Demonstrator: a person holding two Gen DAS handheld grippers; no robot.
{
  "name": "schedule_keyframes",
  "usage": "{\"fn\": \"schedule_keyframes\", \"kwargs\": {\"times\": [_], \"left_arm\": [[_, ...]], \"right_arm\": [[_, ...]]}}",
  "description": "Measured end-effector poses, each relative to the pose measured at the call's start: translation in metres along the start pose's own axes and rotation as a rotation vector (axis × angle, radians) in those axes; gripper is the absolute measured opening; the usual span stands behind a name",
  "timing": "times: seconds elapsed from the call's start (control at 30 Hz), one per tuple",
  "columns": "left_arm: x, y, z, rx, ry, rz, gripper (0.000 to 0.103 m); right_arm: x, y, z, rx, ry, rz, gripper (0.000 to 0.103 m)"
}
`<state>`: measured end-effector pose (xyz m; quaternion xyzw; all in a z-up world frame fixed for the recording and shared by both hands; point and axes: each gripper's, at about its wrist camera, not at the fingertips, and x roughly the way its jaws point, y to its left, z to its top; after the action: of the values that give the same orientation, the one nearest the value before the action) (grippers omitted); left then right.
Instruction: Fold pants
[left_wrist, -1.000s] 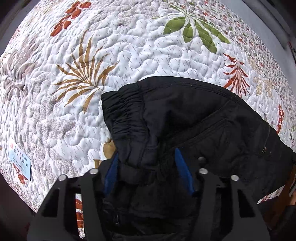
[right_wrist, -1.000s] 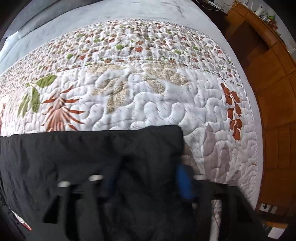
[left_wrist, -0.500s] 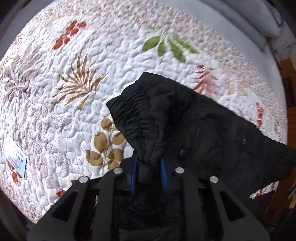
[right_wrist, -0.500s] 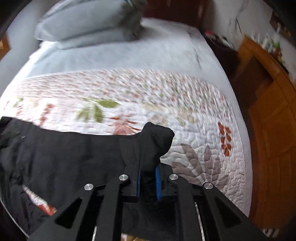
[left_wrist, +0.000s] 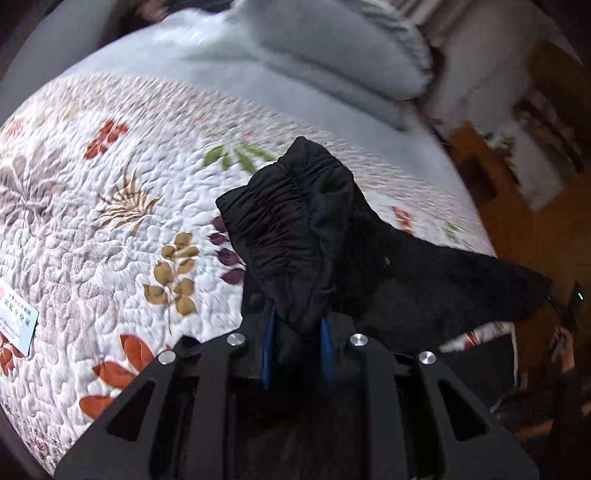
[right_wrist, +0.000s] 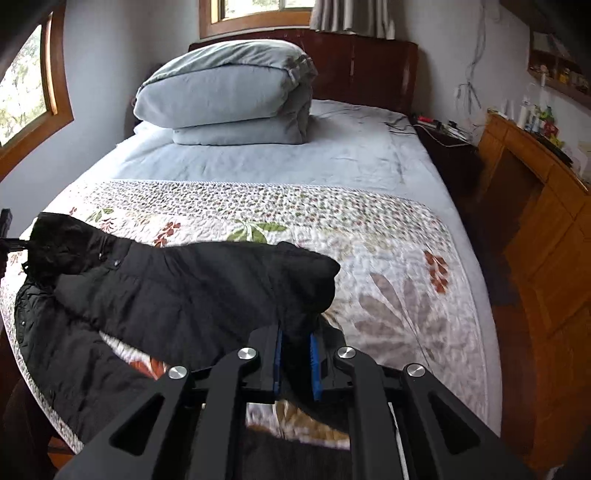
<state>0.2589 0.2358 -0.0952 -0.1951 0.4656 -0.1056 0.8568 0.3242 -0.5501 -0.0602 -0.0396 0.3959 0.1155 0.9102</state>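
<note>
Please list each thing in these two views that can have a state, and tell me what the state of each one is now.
left gripper: shut on the pants' gathered waistband.
right gripper: shut on the pants' other end.
pants: unfolded, lifted at both ends, middle sagging toward the quilt.
quilt: spread flat on the bed.
blanket: folded, stacked near the headboard.

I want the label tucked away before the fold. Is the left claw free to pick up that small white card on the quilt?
Probably not now: the left claw is shut on the black pants. The card lies uncovered on the quilt, well off to its left.
</note>
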Motion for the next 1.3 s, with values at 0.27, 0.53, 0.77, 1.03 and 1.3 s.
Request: {"fn": "schedule_keyframes", "kwargs": {"times": [0.27, 0.53, 0.77, 1.03, 1.3], "left_arm": [[-0.057, 0.003, -0.083, 0.019, -0.048, -0.092, 0.022], [-0.082, 0.029, -0.144, -0.058, -0.058, -0.090, 0.026], [-0.086, 0.040, -0.170, -0.071, -0.040, -0.061, 0.029], [-0.092, 0.049, -0.207, -0.061, 0.000, -0.006, 0.036], [-0.127, 0.083, -0.250, -0.174, -0.034, 0.123, 0.058]], "right_arm": [[-0.048, -0.039, -0.078, 0.178, -0.045, 0.000, 0.012], [-0.078, -0.060, -0.153, 0.343, -0.045, -0.011, 0.012], [-0.072, -0.066, -0.207, 0.448, 0.015, -0.039, 0.012], [-0.051, -0.064, -0.242, 0.486, 0.092, -0.080, 0.012], [-0.046, -0.062, -0.253, 0.480, 0.128, -0.117, 0.017]]}}
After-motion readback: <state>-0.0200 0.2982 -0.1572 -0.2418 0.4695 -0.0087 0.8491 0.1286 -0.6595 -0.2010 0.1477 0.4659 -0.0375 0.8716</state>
